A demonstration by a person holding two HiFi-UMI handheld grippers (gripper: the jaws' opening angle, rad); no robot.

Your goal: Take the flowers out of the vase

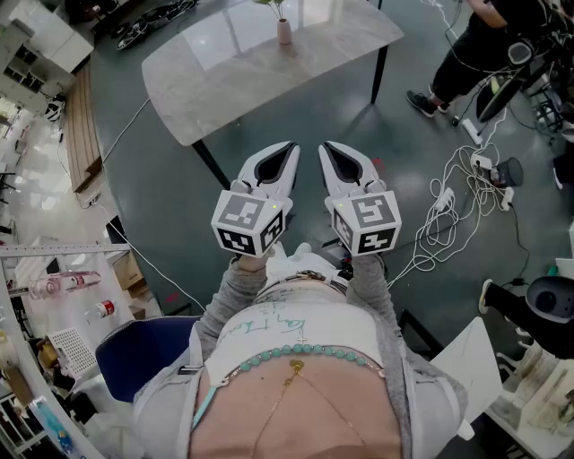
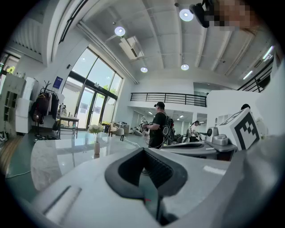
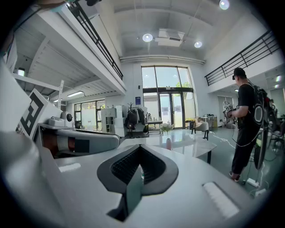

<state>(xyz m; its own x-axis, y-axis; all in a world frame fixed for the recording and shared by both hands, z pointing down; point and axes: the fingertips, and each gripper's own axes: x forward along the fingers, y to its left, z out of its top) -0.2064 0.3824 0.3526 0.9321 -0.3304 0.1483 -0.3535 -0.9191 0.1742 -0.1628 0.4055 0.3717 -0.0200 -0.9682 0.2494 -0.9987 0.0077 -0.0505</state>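
Note:
A small pink vase with white flowers stands at the far end of a pale marble table, well ahead of me. From the left gripper view the vase and flowers look small and distant at left; from the right gripper view the vase and flowers sit near the middle. My left gripper and right gripper are held side by side over the floor, short of the table. Both are shut with nothing between the jaws.
A person in black stands right of the table beside equipment. White cables sprawl over the grey floor at right. A blue chair and shelving are at my left. Dark table legs reach the floor.

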